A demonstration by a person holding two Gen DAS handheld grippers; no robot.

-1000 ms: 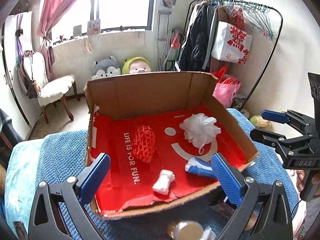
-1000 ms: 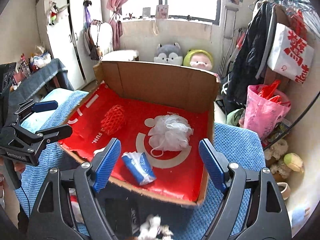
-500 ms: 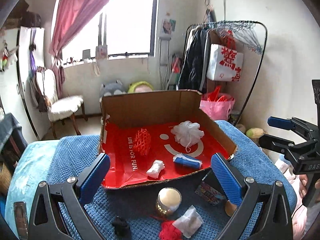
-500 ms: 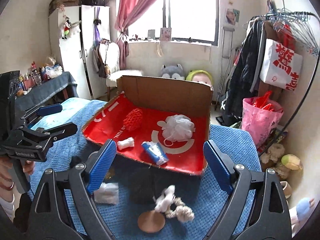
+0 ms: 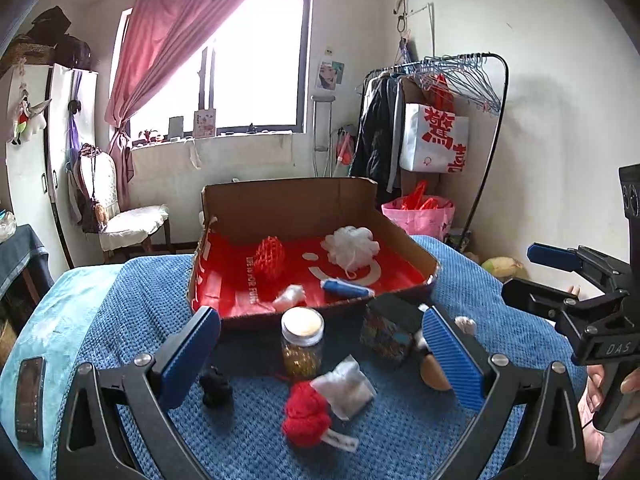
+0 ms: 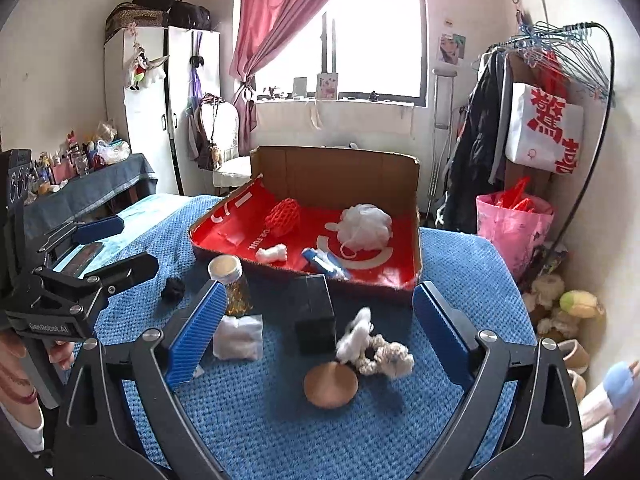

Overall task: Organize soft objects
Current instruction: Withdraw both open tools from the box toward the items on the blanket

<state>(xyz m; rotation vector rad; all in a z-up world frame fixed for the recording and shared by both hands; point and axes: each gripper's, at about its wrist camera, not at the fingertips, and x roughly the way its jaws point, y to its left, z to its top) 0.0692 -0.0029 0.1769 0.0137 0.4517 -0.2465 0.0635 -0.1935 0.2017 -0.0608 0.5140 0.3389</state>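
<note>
From the left wrist view, the left tool (image 5: 320, 344) hangs wide apart over a blue blanket (image 5: 132, 308), nothing between its blue pads. Just ahead lie a red knitted ball (image 5: 306, 416), a white pouch (image 5: 347, 388) touching it, a small black lump (image 5: 216, 388) and a gold-lidded glass jar (image 5: 302, 340). Beyond them stands the cardboard box (image 5: 288, 204) with a red lining, holding a red mesh sponge (image 5: 269, 258), a white bath pouf (image 5: 352, 246), a blue roll (image 5: 346, 289) and a small white bundle (image 5: 290, 296).

From the right wrist view, the right tool (image 6: 316, 330) has just been opening and stands wide, with nothing gripped. Between and ahead of its pads rest a cream fluffy scrunchie (image 6: 376, 346), a round wooden piece (image 6: 330, 385) touching it, and a black box (image 6: 315, 314). A person's hand (image 6: 60, 354) holds the other tool at the left edge.
</note>
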